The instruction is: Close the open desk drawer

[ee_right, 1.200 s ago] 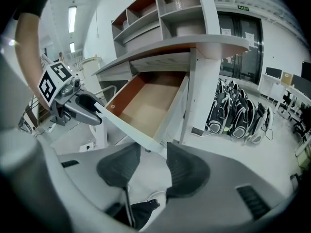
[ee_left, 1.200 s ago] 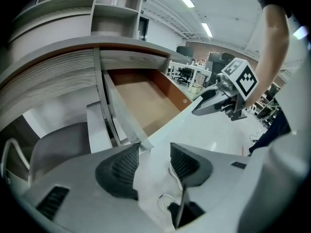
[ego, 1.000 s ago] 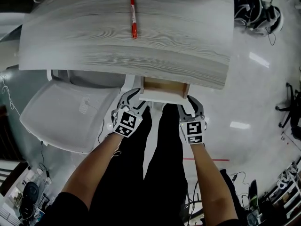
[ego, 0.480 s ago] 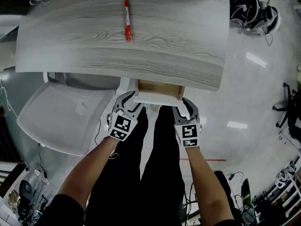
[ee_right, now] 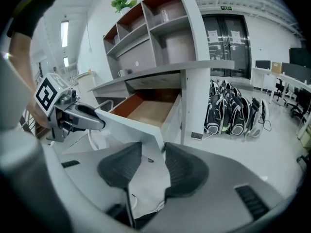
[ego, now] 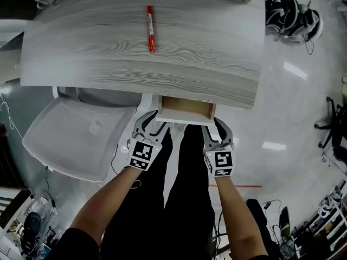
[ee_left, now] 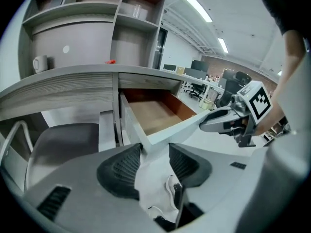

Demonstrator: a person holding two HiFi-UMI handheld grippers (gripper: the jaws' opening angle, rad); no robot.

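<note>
The open drawer (ego: 186,112) sticks out from under the pale wood desk (ego: 135,58); its brown inside (ee_left: 150,113) (ee_right: 146,110) holds nothing. My left gripper (ego: 157,121) (ee_left: 155,149) is at the drawer front's left corner. My right gripper (ego: 212,125) (ee_right: 153,147) is at the right corner. Each corner sits between the pad tips. Both pairs of jaws have just closed a little, and I see no firm squeeze on the panel. The person's legs stand below the drawer.
A red marker pen (ego: 150,28) lies on the desk top. A grey office chair (ego: 76,140) (ee_left: 58,140) stands to the left of the drawer. Shelves with a mug (ee_left: 40,63) rise behind the desk. Several bags (ee_right: 233,115) line the floor to the right.
Both grippers remain at the drawer's front corners, lifted slightly against it. The drawer stands out as far as before.
</note>
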